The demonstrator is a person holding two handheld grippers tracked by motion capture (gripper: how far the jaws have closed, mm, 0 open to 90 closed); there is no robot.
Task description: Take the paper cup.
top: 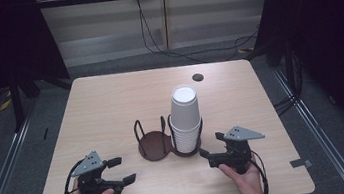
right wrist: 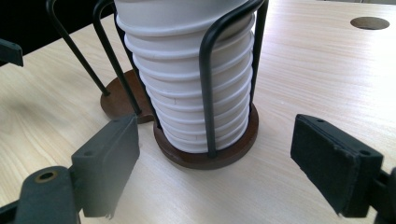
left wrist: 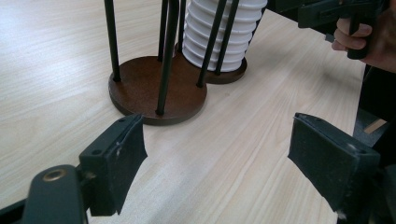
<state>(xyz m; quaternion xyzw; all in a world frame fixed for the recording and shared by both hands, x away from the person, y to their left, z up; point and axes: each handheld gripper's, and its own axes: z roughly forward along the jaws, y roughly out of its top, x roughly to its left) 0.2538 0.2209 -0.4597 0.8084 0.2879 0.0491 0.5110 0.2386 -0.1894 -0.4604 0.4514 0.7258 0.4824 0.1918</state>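
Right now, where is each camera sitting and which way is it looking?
High view: above the near edge, looking forward and down on the pale wooden table; forearms and both grippers show.
Left gripper view: rides the left gripper, facing the brown two-ring wire cup holder.
Right gripper view: rides the right gripper, facing the stack of white paper cups.
All share holder and cups.

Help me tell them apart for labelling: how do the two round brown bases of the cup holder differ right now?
The right base carries a tall stack of upside-down white paper cups inside its black wire loops; the left base is bare, its loops standing around nothing. The right base sits in front of the right gripper, while the left base lies nearer the table's middle, ahead of the left gripper. Both are dark brown discs, touching each other on the wooden table.
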